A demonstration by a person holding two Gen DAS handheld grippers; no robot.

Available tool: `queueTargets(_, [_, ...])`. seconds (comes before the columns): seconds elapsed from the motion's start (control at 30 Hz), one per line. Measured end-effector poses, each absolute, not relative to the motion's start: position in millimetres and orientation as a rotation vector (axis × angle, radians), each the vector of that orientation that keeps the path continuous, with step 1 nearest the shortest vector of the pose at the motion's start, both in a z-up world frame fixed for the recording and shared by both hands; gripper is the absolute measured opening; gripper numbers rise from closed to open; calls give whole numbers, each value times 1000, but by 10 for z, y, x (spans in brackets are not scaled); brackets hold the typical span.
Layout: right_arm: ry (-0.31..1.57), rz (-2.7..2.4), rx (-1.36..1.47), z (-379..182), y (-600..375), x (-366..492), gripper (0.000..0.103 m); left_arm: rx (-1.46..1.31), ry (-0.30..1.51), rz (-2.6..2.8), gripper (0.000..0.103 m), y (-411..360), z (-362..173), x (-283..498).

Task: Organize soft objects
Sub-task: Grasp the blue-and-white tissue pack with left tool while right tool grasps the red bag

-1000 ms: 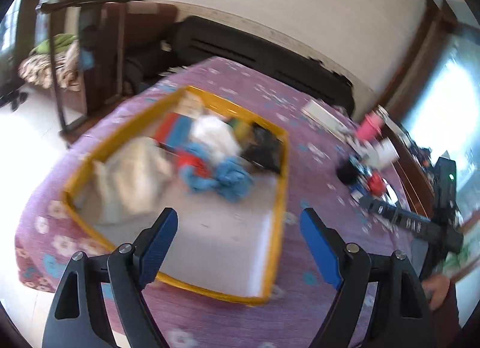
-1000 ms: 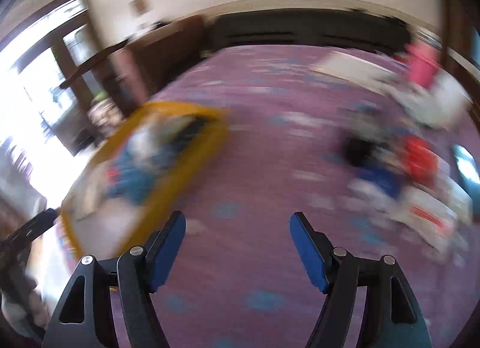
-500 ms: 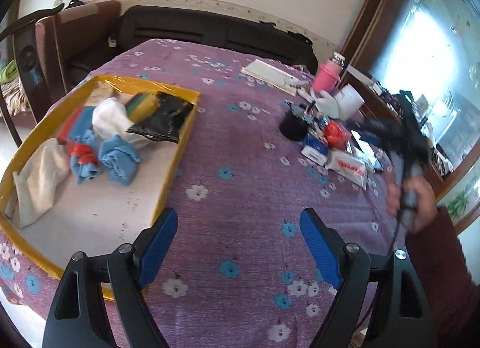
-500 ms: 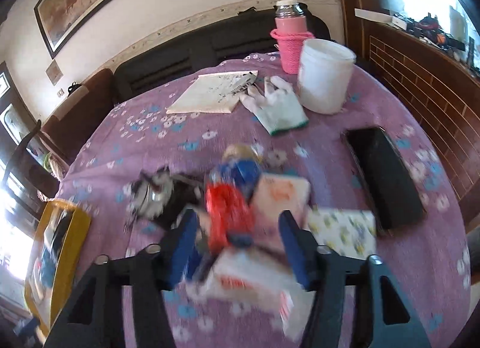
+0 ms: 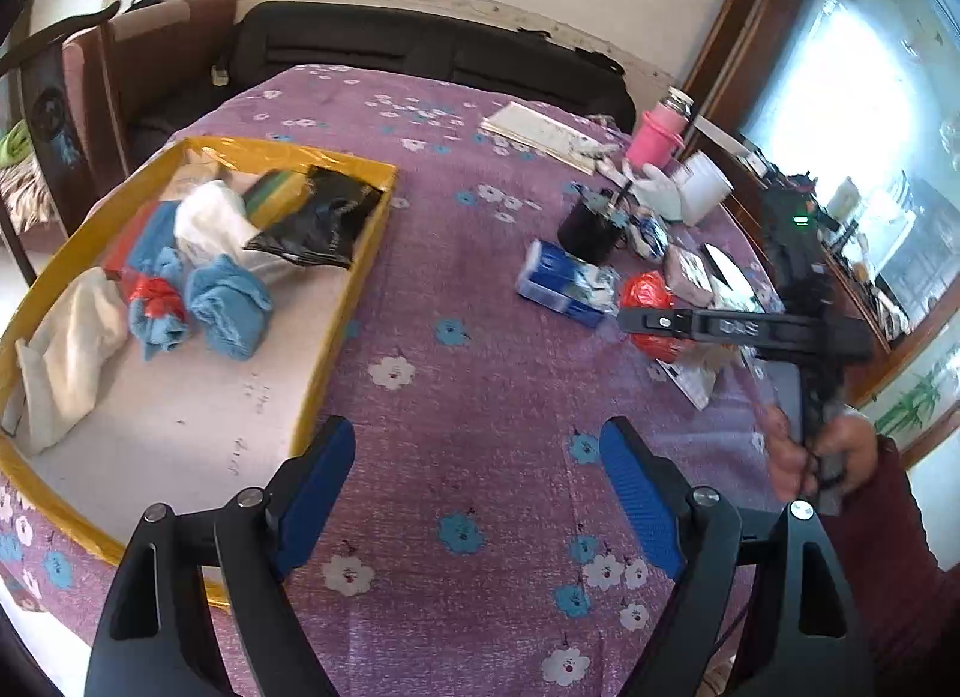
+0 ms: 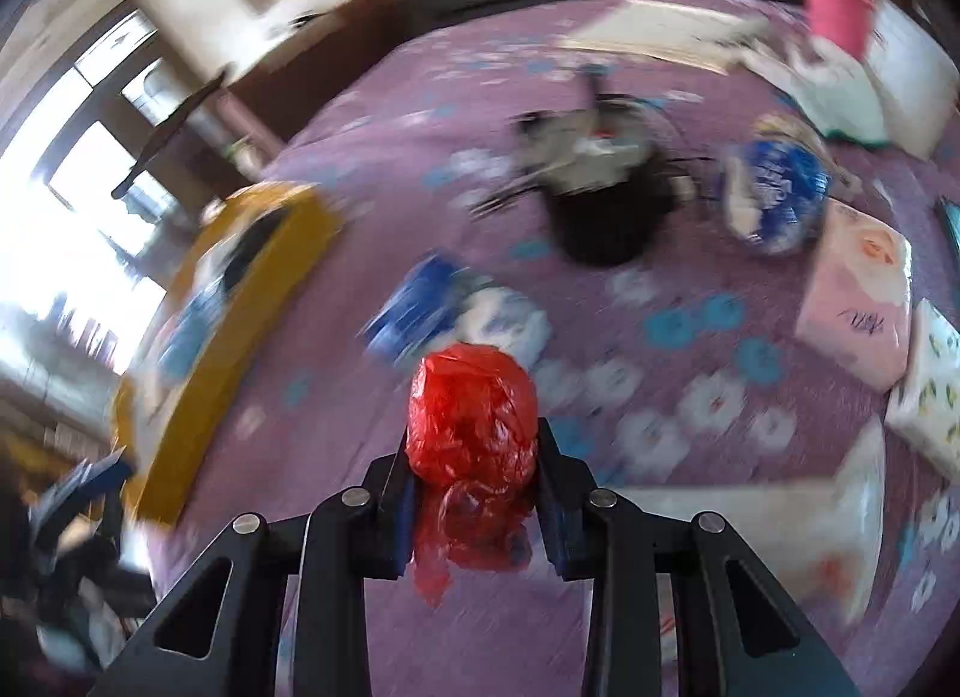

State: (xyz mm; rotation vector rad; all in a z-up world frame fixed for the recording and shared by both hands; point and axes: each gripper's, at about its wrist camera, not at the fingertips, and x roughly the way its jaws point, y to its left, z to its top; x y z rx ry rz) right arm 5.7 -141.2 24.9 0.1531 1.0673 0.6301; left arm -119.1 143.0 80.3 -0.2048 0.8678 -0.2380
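Note:
A crumpled red plastic bag (image 6: 471, 415) sits between the blue pads of my right gripper (image 6: 474, 439), whose jaws are closing and squeezing it on both sides. From the left wrist view that gripper (image 5: 627, 320) reaches in from the right over the same red bag (image 5: 645, 289), held by a person's hand (image 5: 822, 457). My left gripper (image 5: 477, 445) hovers open and empty over the purple flowered cloth. The yellow tray (image 5: 342, 331) to its left holds blue cloths (image 5: 225, 307), a white cloth (image 5: 72, 337), a white bag (image 5: 210, 217) and a black bag (image 5: 318, 223).
A blue packet (image 5: 564, 280), a black cup (image 5: 588, 229), a pink bottle (image 5: 657, 129), a white cup (image 5: 702, 193) and a notebook (image 5: 540, 126) crowd the table's right side. Tissue packs (image 6: 858, 301) lie right of the red bag. A dark sofa stands behind the table.
The left view swung right, from above the tray to the table's middle. My right gripper came down onto the red bag and its jaws narrowed around it.

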Motion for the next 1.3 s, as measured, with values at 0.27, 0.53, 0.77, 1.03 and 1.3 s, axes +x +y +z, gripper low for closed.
queueTargets(0.27, [920, 433, 216, 395, -1842, 31, 66, -274, 934, -295, 83, 1279, 668, -980])
queueTargets(0.53, [859, 358, 130, 265, -1661, 219, 66, -286, 932, -272, 83, 1086, 702, -573])
queueTargets(0.77, [851, 332, 81, 231, -1608, 417, 52, -121, 960, -279, 83, 663, 571, -80])
queueTargets(1.03, [836, 293, 102, 226, -1730, 320, 38, 60, 986, -235, 92, 292, 276, 391])
queueTargets(1.3, [809, 320, 279, 304, -2026, 319, 38, 253, 919, -256, 101, -149, 138, 498])
